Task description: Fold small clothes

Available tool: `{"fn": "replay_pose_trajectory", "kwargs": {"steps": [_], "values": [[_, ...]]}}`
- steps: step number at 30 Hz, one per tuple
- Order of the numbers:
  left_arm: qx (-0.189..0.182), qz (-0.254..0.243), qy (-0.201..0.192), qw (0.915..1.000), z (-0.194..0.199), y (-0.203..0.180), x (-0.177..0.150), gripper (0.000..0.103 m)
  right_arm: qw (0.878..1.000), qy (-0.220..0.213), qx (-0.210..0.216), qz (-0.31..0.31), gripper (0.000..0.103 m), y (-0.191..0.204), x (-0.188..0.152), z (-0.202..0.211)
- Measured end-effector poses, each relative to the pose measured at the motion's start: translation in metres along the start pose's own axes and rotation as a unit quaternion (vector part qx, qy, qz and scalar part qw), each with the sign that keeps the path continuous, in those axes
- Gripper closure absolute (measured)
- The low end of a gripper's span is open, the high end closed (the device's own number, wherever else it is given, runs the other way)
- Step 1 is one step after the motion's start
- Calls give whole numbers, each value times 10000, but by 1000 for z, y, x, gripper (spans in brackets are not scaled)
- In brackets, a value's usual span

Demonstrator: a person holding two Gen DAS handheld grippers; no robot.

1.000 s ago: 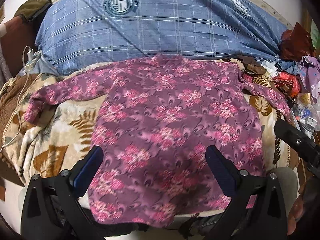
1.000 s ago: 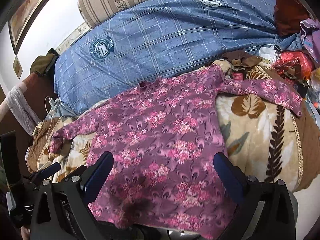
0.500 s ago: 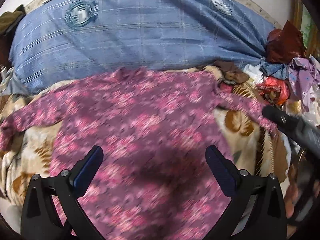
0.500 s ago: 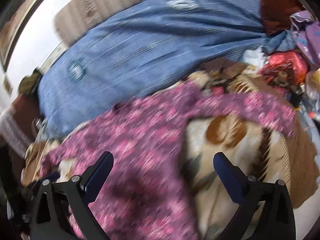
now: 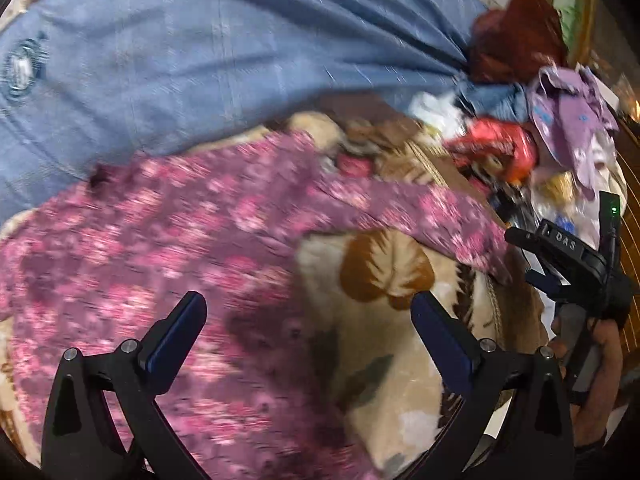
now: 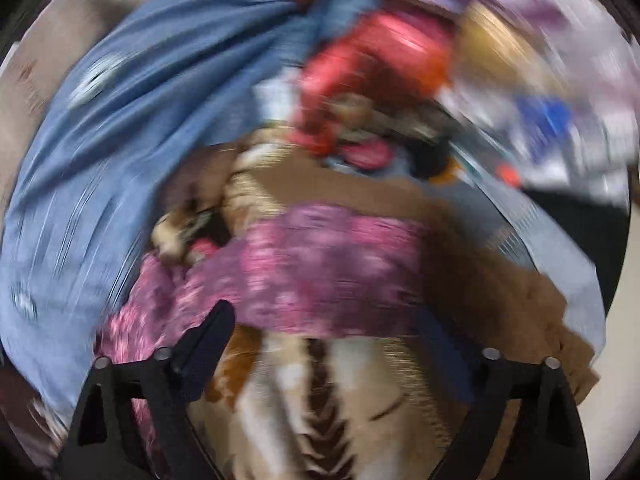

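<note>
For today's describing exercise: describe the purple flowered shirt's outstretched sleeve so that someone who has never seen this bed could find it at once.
Start at the big blue checked bedding across the back of the bed. In front of it the purple flowered shirt lies on a cream blanket with brown leaves. Its sleeve stretches toward the clutter pile, the only flowered strip crossing the leafy blanket.

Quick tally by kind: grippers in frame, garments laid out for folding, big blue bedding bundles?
Grippers: 2, left gripper, right gripper, both open
Laid-out garments: 1, pink floral top
Blue bedding bundles: 1, blue plaid bundle
Total: 4
</note>
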State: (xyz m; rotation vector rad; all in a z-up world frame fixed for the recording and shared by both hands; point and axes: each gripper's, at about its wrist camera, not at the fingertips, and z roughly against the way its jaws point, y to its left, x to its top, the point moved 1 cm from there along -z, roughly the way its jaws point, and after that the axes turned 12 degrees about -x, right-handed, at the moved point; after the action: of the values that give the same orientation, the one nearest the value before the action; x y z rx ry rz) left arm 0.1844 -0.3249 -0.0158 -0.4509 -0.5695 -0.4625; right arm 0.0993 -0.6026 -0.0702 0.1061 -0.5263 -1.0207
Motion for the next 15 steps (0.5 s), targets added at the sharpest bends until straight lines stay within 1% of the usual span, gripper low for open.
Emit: {"fn": "replay_pose_trajectory", "kwargs": {"steps": [2, 3, 4, 5, 6, 7, 8, 9, 10, 12, 14, 15], "values": [[-46, 26, 142, 9999, -13, -2, -4, 0, 9995, 68, -184, -260, 14, -16, 1, -12], [-62, 54, 159, 9998, -15, -3, -6, 0, 9991, 137, -155, -360, 16, -21, 1, -18], [-83, 117, 200, 9997, -17, -1, -9, 0, 9984, 273, 10, -486, 18, -24, 2, -28], [-105, 173, 226, 9995, -18, 1, -11, 0, 9979, 324, 144, -534, 22, -25, 2, -35], [-120, 218, 225, 9994, -18, 3, -13, 0, 9976, 353, 244, -535, 24, -24, 2, -41], [-117, 278, 228, 9993, -17, 6, -15, 0, 9974, 423, 276, -521, 24, -23, 1, -50], [-113, 311, 231, 9992, -16, 9, -16, 0, 9976, 386, 250, -523, 24, -22, 1, -51], [-115, 345, 226, 9991, -15, 12, -18, 0, 9980, 276, 245, -505, 30, -21, 1, -46], [-115, 375, 209, 9990, -12, 14, -19, 0, 9980, 245, 298, -505, 39, -21, 2, -42], [-96, 444, 180, 9988, -5, 20, -21, 0, 9981, -7, 154, -599, 83, -23, 1, -28], [-146, 527, 150, 9984, 6, 26, -24, 0, 9976, -247, 246, -600, 86, -21, 1, -14], [-159, 570, 109, 9982, 13, 30, -25, 0, 9969, -397, 305, -605, 90, -20, 1, -3]]}}
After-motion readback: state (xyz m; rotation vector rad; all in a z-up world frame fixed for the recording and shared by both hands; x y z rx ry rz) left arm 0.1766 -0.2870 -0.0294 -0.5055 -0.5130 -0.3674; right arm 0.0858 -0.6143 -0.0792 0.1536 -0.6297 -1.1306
